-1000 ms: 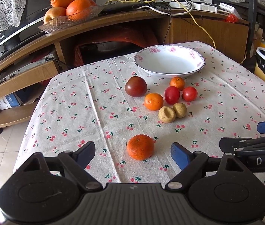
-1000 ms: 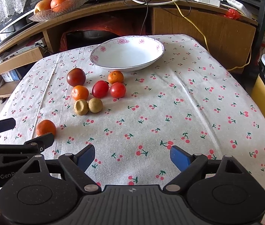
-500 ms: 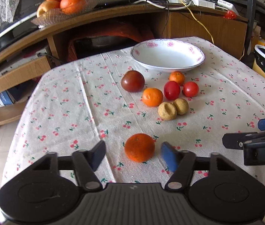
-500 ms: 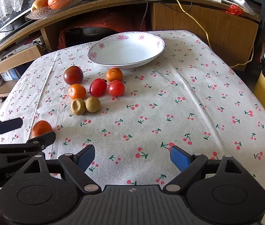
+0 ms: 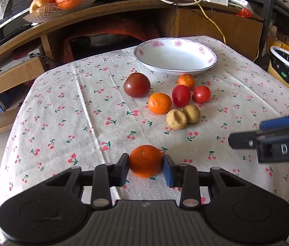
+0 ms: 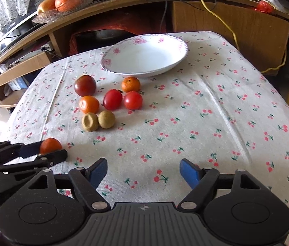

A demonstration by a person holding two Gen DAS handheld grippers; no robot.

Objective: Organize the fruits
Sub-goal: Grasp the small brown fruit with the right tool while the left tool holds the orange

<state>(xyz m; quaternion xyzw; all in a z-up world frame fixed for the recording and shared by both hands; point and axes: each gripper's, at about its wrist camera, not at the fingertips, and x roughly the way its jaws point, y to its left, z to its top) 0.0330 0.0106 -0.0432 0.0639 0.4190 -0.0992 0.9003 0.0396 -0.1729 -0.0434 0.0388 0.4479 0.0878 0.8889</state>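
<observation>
Left wrist view. Left gripper (image 5: 146, 165) clamped on orange (image 5: 145, 161), one finger pad against each side; orange low over tablecloth (image 5: 72, 110), contact with cloth cannot be told. Farther back: dark tomato (image 5: 137, 85), second orange (image 5: 159, 103), small orange (image 5: 186, 81) just below bowl (image 5: 175, 56), two red tomatoes (image 5: 181, 95) side by side, two tan fruits (image 5: 176, 119) touching. Bowl white, pink flower rim. Right gripper (image 5: 267, 135) enters at right edge, letters "DAS" legible on body, rest cut off. Glass dish of oranges (image 5: 62, 2) on wooden desk (image 5: 216, 22) behind. Bin (image 5: 287, 69) with black liner far right.

Right wrist view. Right gripper (image 6: 143, 173) spread wide, blue pads well apart, nothing between, over bare tablecloth (image 6: 216, 112). Left gripper (image 6: 46, 153) at lower left, orange (image 6: 50, 145) pinched at fingertips. Loose fruit cluster near bowl (image 6: 144, 56): dark tomato (image 6: 85, 85), second orange (image 6: 89, 104), small orange (image 6: 130, 84), red tomatoes (image 6: 112, 99), tan fruits (image 6: 90, 121). Yellow cable (image 6: 234, 34) down desk front. No other readable writing.
</observation>
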